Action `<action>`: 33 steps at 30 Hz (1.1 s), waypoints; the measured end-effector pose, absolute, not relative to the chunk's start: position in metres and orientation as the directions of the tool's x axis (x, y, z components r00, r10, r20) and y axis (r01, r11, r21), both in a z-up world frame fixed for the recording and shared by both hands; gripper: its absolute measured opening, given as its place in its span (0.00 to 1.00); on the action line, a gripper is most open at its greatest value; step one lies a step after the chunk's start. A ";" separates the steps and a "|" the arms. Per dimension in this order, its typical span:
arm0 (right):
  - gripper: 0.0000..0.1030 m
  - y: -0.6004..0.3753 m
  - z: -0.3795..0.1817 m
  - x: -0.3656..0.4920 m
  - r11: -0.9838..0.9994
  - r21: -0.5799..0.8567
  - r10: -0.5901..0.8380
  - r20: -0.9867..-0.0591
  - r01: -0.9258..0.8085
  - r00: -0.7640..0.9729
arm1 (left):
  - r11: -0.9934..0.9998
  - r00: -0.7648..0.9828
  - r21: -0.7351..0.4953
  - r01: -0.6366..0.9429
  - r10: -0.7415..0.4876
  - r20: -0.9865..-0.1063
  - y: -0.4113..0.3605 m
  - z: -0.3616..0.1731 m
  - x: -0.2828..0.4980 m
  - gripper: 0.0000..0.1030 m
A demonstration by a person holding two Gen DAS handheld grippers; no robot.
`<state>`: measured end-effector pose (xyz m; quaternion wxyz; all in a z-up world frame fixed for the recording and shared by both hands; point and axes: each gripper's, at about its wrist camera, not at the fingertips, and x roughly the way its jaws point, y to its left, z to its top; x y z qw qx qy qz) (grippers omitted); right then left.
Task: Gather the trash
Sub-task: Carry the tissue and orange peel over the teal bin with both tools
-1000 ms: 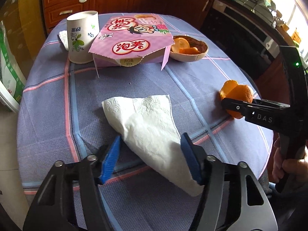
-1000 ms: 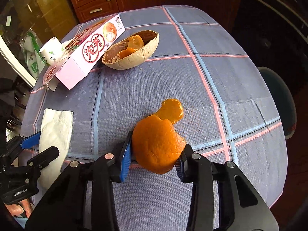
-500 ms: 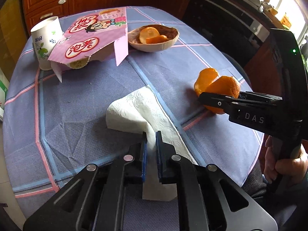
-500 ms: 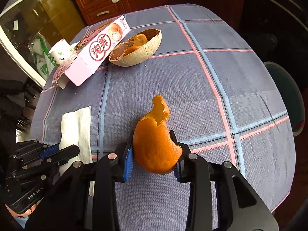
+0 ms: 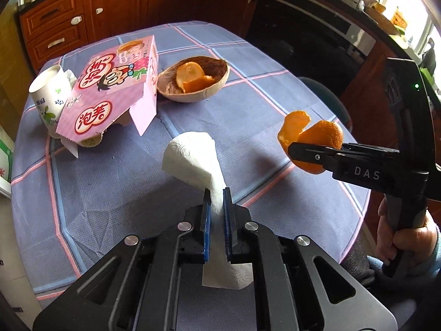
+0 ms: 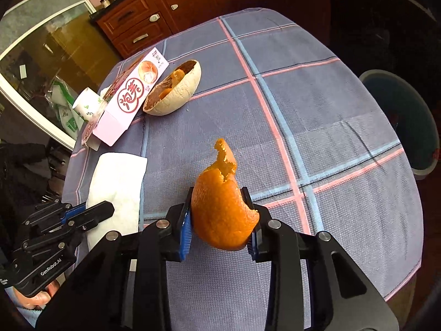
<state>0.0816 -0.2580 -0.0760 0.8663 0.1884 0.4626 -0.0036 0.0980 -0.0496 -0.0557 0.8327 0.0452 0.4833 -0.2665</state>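
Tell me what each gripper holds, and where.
Left gripper pinches the paper towel near its lower end; right gripper clamps the orange peel across its rounded sides.

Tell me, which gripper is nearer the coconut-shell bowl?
Probably the right. The right gripper, shut on the orange peel, sits nearer the bowl; the left gripper, clamping the napkin, sits slightly farther back.

light: daylight from blown-out window (image 5: 430,5) far right | shadows: soft | focus: sharp | edges: strong fisheye bending, dark corners | glare: glass door (image 6: 41,35) far left
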 end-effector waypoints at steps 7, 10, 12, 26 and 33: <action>0.29 -0.278 -0.074 0.074 0.903 0.376 0.193 -0.784 0.205 0.590 | 0.827 0.370 -0.198 0.527 -0.433 -0.822 -0.068 -0.044 0.103 0.08; 0.29 -0.289 -0.071 0.071 0.896 0.386 0.190 -0.779 0.219 0.597 | 0.814 0.366 -0.183 0.551 -0.433 -0.823 -0.080 -0.038 0.107 0.08; 0.29 -0.301 -0.067 0.069 0.885 0.402 0.187 -0.768 0.234 0.612 | 0.795 0.354 -0.173 0.581 -0.439 -0.826 -0.092 -0.033 0.110 0.08; 0.29 -0.451 -0.031 0.042 0.763 0.487 0.056 -0.704 0.425 0.708 | 0.568 0.196 -0.212 0.795 -0.572 -0.797 -0.269 -0.001 0.156 0.08; 0.29 -0.529 -0.039 0.036 0.699 0.490 -0.004 -0.725 0.521 0.688 | 0.494 0.110 -0.232 0.838 -0.569 -0.815 -0.372 -0.024 0.179 0.08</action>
